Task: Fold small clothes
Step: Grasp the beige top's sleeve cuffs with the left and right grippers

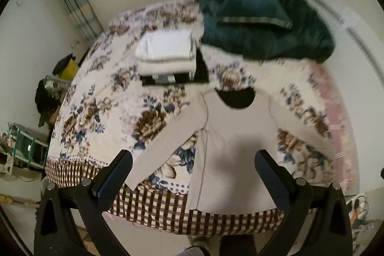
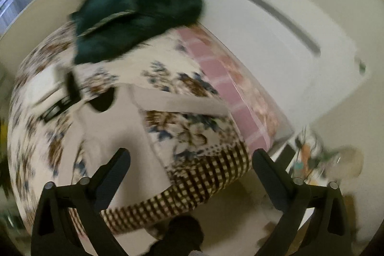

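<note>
Plain beige shirt point(image 1: 230, 136), no legible writing

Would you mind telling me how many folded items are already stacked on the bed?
3, perhaps: a white piece on top, a cream one beneath, and a black-and-white one at the bottom, all beyond the spread beige shirt. Blur may hide others.
</note>
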### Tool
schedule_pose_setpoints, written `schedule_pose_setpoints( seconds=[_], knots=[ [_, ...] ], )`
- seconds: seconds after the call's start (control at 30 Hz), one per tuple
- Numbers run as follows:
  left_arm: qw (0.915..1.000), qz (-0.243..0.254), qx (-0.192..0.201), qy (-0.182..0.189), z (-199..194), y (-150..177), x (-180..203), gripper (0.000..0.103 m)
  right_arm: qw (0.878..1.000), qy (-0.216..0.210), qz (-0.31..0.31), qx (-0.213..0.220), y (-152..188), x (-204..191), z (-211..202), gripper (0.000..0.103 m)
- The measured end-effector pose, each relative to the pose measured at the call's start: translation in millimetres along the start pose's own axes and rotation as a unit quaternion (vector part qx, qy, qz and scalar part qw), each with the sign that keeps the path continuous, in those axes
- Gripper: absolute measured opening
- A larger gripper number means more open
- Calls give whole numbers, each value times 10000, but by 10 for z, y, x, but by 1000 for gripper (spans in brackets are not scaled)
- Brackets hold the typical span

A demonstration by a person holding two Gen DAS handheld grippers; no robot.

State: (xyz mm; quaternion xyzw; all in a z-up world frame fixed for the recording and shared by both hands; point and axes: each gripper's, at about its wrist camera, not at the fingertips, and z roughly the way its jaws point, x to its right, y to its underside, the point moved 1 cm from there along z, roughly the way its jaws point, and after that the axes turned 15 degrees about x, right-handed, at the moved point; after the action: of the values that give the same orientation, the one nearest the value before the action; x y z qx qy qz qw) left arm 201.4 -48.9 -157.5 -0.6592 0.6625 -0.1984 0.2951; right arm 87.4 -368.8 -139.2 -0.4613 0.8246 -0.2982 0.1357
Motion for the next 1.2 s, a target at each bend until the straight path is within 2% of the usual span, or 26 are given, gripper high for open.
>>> schedule_pose_setpoints(
  seconds=[0.03,0.07,0.1,0.13,0.27,0.37,0.53,0.63,0.67,0.7,0.77,0.9,1.03,1.07,1.2],
  knots=[
    [10000,5,-63,-26,157,33,75,103,9995,91,254,-135,-4,170,292,89],
    [9998,32,-140,-101,324,69,155,103,9982,142,527,-266,8,348,597,77],
    [9995,77,-242,-207,512,103,243,103,9958,193,793,-413,37,519,928,70],
    [9989,121,-338,-294,716,162,334,103,9925,266,1041,-591,71,704,1258,67],
    [9945,122,-854,-597,1402,382,554,103,9688,166,2228,-1076,305,1255,2538,66],
    [9886,44,-1314,-737,1994,600,701,103,9427,94,3052,-1343,562,1538,3472,66],
    [9817,13,-1662,-928,2767,956,854,103,9065,352,3938,-1480,925,1748,4553,66],
    [9783,-43,-1820,-985,3097,1117,895,103,8928,584,4190,-1549,1073,1785,4980,65],
    [9779,-86,-1841,-986,3186,1163,896,103,8922,659,4210,-1499,1087,1784,5047,55],
    [9778,-119,-1851,-979,3256,1190,897,103,8962,779,4159,-1334,1069,1771,5064,36],
    [9784,-199,-1844,-914,3349,1242,883,103,9092,944,3935,-976,983,1716,5005,4],
    [9826,-423,-1656,-726,3314,1262,733,103,9412,953,3226,-309,676,1428,4721,4],
    [9836,-690,-1528,-661,3202,1298,405,103,9709,576,2324,83,279,809,4293,4],
    [9829,-775,-1532,-668,3165,1325,270,103,9752,586,2135,35,217,650,4181,4],
    [9791,-1063,-1573,-735,2996,1439,-263,103,9843,55,1734,312,18,131,3695,4]
  ],
)
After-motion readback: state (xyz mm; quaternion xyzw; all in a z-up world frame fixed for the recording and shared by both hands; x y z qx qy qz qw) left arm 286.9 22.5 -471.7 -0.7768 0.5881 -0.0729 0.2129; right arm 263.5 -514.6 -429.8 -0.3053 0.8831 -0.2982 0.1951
